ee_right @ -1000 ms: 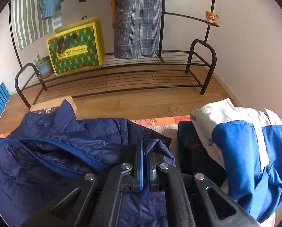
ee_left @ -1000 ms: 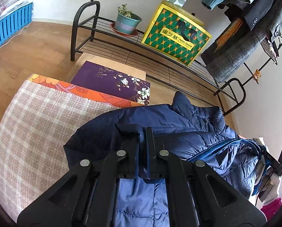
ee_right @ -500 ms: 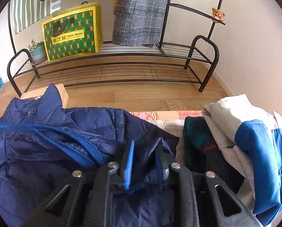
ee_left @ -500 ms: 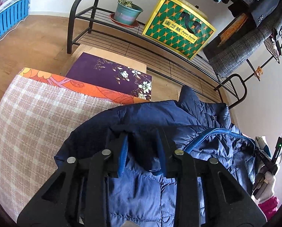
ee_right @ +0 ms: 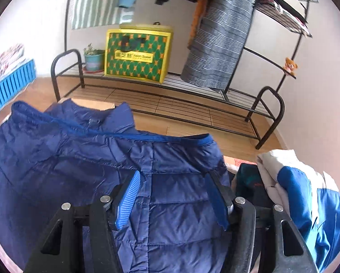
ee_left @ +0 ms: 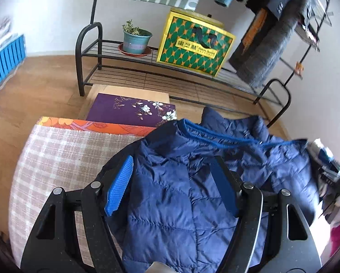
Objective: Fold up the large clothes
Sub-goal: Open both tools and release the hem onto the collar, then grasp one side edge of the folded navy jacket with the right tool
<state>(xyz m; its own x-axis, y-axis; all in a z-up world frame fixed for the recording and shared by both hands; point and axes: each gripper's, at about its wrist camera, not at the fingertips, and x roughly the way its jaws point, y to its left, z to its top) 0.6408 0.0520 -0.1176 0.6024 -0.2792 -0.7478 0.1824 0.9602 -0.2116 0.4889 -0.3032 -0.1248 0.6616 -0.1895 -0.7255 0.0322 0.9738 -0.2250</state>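
A navy quilted puffer jacket (ee_left: 192, 204) lies folded on the pink plaid table cover (ee_left: 56, 170). Its collar and bright blue zipper edge lie at the far side. It also shows in the right wrist view (ee_right: 101, 159). My left gripper (ee_left: 172, 166) is open above the jacket's left part, blue pads spread wide, holding nothing. My right gripper (ee_right: 174, 179) is open above the jacket's right part, also empty.
A pile of other clothes, white and blue on top (ee_right: 302, 182), lies just right of the jacket. A purple floral box (ee_left: 133, 111) stands beyond the table. A black rack (ee_right: 192, 104) holds a plant pot (ee_left: 135, 41), a green-yellow bag (ee_left: 192, 47) and hanging coats.
Both grippers were shut on folds of the jacket a second ago. They have opened, let the jacket go, and lifted back a little. The jacket now lies flatter.
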